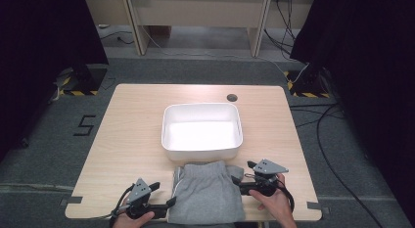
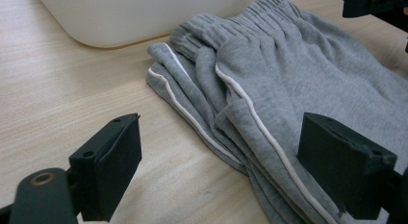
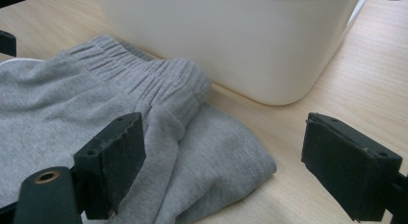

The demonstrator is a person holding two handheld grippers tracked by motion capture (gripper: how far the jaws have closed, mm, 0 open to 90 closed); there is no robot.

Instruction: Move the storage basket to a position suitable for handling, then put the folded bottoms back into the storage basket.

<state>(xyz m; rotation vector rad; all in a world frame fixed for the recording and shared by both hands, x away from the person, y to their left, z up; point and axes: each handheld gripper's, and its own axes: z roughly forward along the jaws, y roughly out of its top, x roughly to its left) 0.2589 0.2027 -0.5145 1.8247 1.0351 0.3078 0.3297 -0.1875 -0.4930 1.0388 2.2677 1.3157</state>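
Folded grey jogging trousers [image 1: 205, 191] with white piping lie at the table's front edge, waistband toward a white tub [image 1: 201, 106]. At the trousers' left edge my left gripper [image 1: 164, 193] stands open. In the left gripper view its jaws [image 2: 219, 156] straddle the piped side fold of the trousers [image 2: 288, 75] without pressing on it. My right gripper [image 1: 243, 172] is open at the right waistband corner. In the right gripper view, one jaw of the gripper [image 3: 223, 156] hangs over the cloth [image 3: 62, 99] and the other over bare wood.
The white tub [image 3: 231, 36] stands just behind the trousers, its near wall close to the waistband, and it looks to hold nothing. A dark round hole [image 1: 232, 97] sits in the tabletop [image 1: 132, 125] behind the tub. Cables run over the floor to the right.
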